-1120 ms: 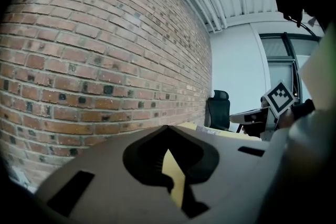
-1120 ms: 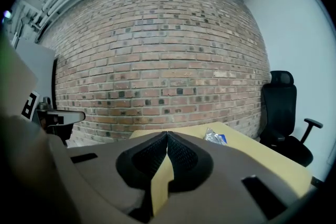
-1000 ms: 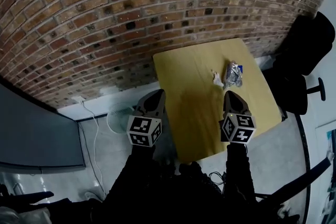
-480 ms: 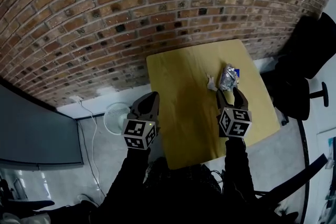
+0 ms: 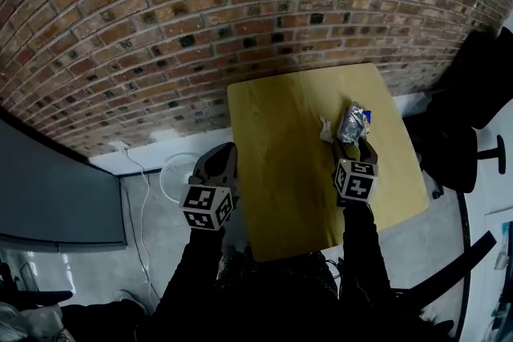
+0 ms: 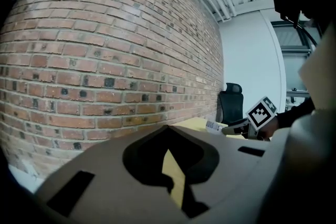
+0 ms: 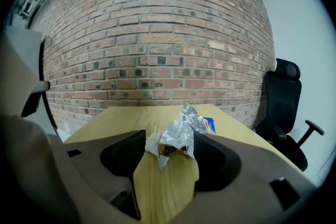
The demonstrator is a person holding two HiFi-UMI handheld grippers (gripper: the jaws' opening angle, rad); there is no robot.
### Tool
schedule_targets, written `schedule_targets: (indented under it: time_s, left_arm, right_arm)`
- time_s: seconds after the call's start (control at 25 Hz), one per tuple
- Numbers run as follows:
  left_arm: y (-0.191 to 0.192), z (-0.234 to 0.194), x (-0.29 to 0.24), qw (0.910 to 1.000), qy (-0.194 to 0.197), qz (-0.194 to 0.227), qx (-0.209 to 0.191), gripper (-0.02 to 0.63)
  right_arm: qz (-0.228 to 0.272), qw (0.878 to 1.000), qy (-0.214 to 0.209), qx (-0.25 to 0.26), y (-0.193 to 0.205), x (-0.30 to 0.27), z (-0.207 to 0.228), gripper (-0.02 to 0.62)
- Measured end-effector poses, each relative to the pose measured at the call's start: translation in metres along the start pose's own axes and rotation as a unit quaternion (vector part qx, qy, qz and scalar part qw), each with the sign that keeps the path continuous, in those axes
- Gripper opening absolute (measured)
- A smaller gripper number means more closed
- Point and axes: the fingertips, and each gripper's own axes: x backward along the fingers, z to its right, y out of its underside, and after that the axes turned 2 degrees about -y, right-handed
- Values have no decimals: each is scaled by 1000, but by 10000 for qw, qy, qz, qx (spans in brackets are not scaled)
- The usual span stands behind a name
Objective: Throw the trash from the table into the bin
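The right gripper [image 5: 353,146], jaws just opened wide and empty, faced the foil wrapper [image 5: 353,122] lying just beyond its tips, the closed left gripper [image 5: 224,153] well away from that wrapper.

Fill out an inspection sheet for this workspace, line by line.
Surface: wooden table, bare apart from the trash near its far right corner.
Job's things: crumpled foil wrapper with a white paper scrap beside it. The round white object on the floor may be the bin, cannot tell.
Clutter: nothing seen.
Grippers: right gripper is open, its jaws have just been opening, and the wrapper sits at its tips, not gripped. Left gripper is shut and empty, off the table's left edge.
Cables: white cable on the floor by the wall.
Surroundings: brick wall, black office chair.
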Motion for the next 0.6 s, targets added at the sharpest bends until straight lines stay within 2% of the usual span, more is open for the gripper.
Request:
schedule_targets:
  time_s: [0.32,0.44,0.48,0.52,0.6]
  left_arm:
    - [5,-6,0,9999,-66,-39,80,6]
    - [4,-10,1,9999,-113,-31,72,6]
    - [4,-11,1,9999,-127,-30,72,6]
    - [5,-13,1,9999,-142,-31,78,6]
    - [6,-15,2,9998,-165,-39,97,6]
  right_arm:
    - [-705,9973,90,158,28,-16,8,265]
    - [-788,9965,177,198,33,-16,10,208]
    - [-785,9964,243,229,32,-15,12,159]
    - [-768,9962,317,266,31,-13,13,81]
    - [-727,9961,392,297,28,-11,14,54]
